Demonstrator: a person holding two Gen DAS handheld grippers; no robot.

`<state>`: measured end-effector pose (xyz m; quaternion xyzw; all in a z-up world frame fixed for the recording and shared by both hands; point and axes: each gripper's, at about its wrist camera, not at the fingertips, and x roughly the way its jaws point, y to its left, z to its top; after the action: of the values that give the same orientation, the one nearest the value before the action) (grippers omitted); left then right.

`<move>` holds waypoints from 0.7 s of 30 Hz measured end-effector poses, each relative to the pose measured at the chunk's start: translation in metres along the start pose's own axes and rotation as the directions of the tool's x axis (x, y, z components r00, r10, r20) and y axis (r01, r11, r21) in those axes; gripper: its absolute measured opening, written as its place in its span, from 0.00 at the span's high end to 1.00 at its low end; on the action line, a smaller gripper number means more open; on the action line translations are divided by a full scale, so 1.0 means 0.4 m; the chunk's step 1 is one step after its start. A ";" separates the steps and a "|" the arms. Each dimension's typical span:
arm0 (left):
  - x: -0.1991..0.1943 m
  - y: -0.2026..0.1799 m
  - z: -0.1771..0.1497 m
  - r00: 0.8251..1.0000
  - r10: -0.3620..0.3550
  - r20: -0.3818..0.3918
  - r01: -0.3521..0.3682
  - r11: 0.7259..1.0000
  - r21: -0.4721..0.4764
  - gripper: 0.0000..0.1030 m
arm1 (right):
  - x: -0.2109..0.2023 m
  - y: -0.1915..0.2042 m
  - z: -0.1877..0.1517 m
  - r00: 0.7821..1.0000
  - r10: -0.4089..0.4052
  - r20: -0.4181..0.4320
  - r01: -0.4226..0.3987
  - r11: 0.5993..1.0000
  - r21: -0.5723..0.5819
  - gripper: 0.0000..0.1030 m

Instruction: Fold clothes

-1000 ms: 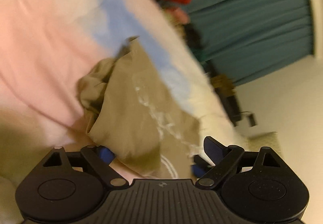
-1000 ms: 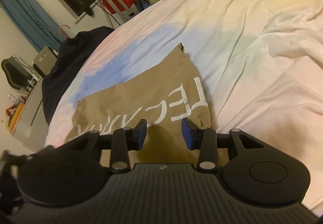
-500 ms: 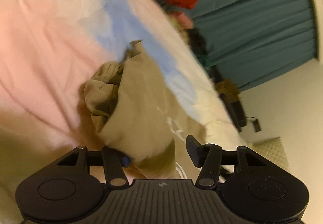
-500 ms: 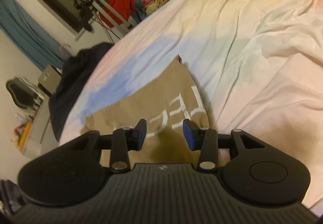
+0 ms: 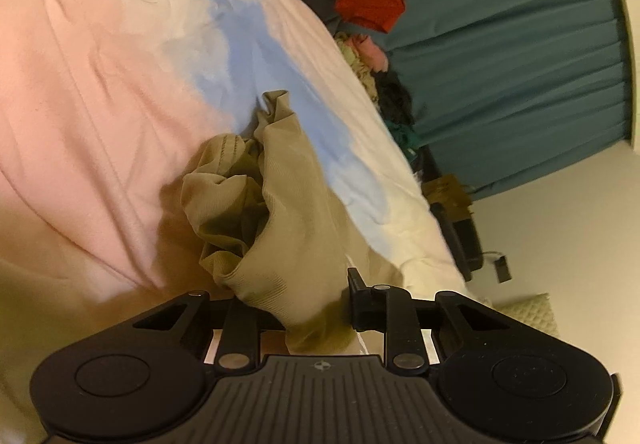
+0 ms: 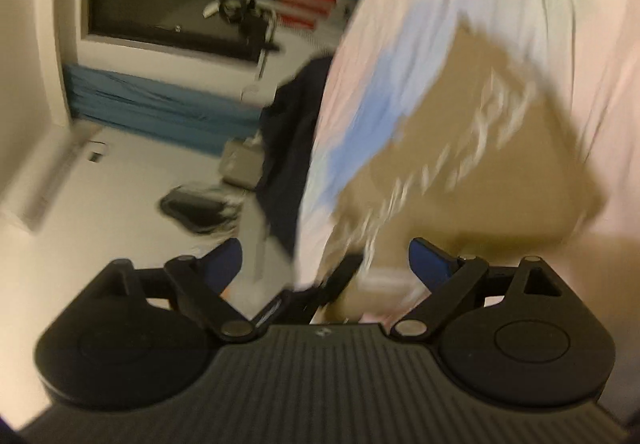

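Left wrist view: the left gripper [image 5: 308,304] is clamped on a thick bunch of the tan T-shirt [image 5: 280,204], with cloth filling the gap between its fingers and spilling over the near edge. The garment runs away from the tool as a long, rumpled strip. Its left side is gathered into a deep, shadowed pocket of folds with a stitched hem showing at the far rim. A narrow twisted end points toward the far side. The fabric is fine-ribbed, matte and unevenly creased.

The shirt lies on the bedsheet [image 5: 100,84], which is pastel pink on the left, with a blue patch beside the shirt's far end and pale cream on the right. A teal curtain [image 5: 520,64] hangs beyond the bed, with a red garment [image 5: 370,6] near it.

Right wrist view, heavily motion-blurred: the right gripper [image 6: 324,260] has its jaws spread wide apart, holding nothing. The tan T-shirt [image 6: 500,164] lies flat here as a broad panel with white lettering, unreadable through the blur, on the bedsheet [image 6: 580,4]. The gripper sits at the shirt's near left corner, over the bed edge.
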<state>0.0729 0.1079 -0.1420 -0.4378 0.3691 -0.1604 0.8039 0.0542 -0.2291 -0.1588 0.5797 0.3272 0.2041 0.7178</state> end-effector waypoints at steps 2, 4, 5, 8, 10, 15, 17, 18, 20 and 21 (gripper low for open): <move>0.011 -0.016 0.005 1.000 -0.017 0.006 0.017 1.000 -0.010 0.76 | 0.029 -0.039 -0.010 0.999 0.004 -0.038 -0.001 0.996 0.092 0.10; 0.010 -0.016 0.006 0.999 -0.034 0.015 0.034 0.999 -0.020 0.77 | 0.059 -0.076 -0.018 0.998 -0.001 -0.070 0.012 0.987 0.160 0.10; 0.006 -0.016 0.006 0.999 -0.044 0.019 0.044 0.999 -0.024 0.78 | 0.073 -0.090 -0.020 0.997 -0.006 -0.079 0.020 0.984 0.180 0.10; -0.007 -0.021 0.007 0.997 -0.072 0.033 0.073 0.997 -0.027 0.78 | 0.093 -0.113 -0.010 0.998 -0.052 -0.028 0.057 0.977 0.207 0.10; -0.011 -0.024 0.007 0.995 -0.093 0.040 0.095 0.995 -0.031 0.79 | 0.086 -0.123 0.006 0.998 -0.046 0.038 0.036 0.971 0.236 0.10; -0.026 -0.033 0.002 0.988 -0.144 0.050 0.146 0.988 -0.042 0.80 | 0.042 -0.131 0.005 0.980 -0.120 0.162 0.076 0.964 0.253 0.30; -0.032 -0.037 0.000 0.985 -0.162 0.056 0.165 0.985 -0.041 0.80 | 0.027 -0.135 -0.001 0.967 -0.152 0.203 0.098 0.962 0.257 0.30; -0.034 -0.038 0.000 0.984 -0.170 0.059 0.172 0.984 -0.041 0.80 | 0.021 -0.140 -0.001 0.963 -0.155 0.218 0.094 0.958 0.269 0.30; -0.036 -0.041 0.000 0.983 -0.175 0.060 0.178 0.983 -0.040 0.80 | 0.014 -0.149 0.006 0.958 -0.153 0.243 0.079 0.954 0.288 0.35; -0.037 -0.042 -0.001 0.983 -0.172 0.062 0.175 0.984 -0.036 0.80 | 0.014 -0.151 0.013 0.957 -0.153 0.245 0.080 0.955 0.284 0.37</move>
<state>0.0639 0.1068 -0.1216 -0.4895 0.3092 -0.2094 0.7880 0.0566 -0.2437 -0.2177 0.6740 0.2872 0.0351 0.6797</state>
